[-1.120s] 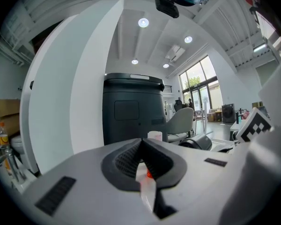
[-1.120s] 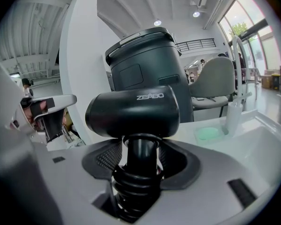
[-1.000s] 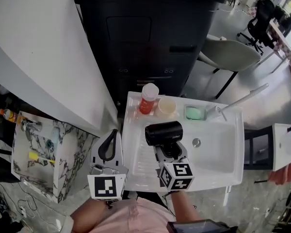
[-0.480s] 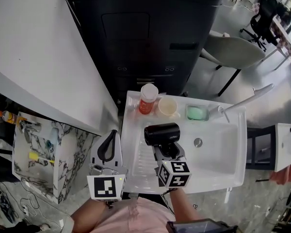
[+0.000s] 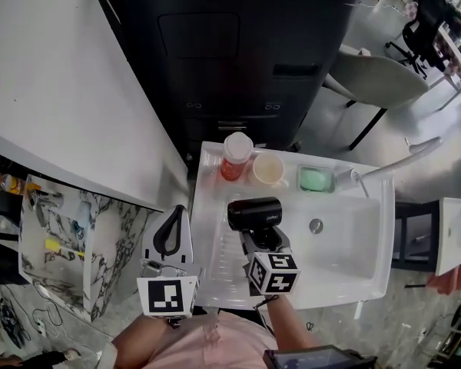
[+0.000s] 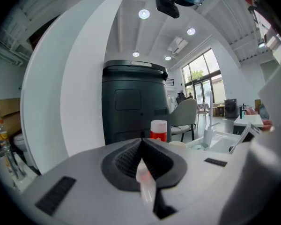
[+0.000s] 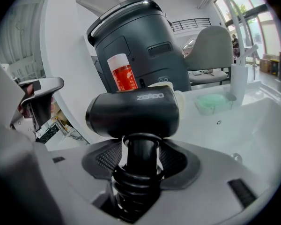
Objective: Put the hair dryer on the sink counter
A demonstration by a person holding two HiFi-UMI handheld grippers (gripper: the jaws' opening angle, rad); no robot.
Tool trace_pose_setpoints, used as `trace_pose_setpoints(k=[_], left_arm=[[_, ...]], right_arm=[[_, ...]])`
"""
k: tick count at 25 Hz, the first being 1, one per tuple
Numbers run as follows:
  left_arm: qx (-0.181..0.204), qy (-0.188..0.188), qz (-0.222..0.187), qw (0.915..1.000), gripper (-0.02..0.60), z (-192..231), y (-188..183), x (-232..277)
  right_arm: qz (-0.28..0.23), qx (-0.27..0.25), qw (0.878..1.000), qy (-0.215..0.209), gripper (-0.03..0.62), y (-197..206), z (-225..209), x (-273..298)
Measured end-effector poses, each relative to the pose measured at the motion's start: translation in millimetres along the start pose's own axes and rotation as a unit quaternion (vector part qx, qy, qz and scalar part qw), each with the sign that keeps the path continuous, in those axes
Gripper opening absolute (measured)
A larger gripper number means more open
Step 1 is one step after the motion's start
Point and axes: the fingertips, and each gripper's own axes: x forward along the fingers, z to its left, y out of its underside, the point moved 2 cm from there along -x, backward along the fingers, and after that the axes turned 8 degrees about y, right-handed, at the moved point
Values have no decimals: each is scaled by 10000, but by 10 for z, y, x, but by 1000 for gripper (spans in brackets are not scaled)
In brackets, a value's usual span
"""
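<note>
1 hair dryer (image 7: 133, 114) in down-tilted right tongs (image 7: 141, 158) — left tongs (image 6: 141, 146) level.

A pale pink top (image 5: 215, 346) clothes the person; the light grey left gripper (image 5: 180, 212) and right gripper (image 5: 261, 238) bear black ribbed pads (image 6: 124, 160) and black-and-white marker cubes (image 5: 167, 297)

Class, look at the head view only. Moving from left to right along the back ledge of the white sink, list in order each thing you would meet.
red bottle → cream cup → green soap dish → faucet
</note>
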Motion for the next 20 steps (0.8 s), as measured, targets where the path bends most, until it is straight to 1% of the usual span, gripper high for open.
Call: trace_pose_setpoints(k=[6,20], left_arm=[[-86,4,-8,10000,9,-21,4,62],[-167,-126,59,9998,9,69,48,113]], right_arm=[[201,41,9998,-40,253,42,-11,86],[922,237,9954,43,253,202,-63,309]])
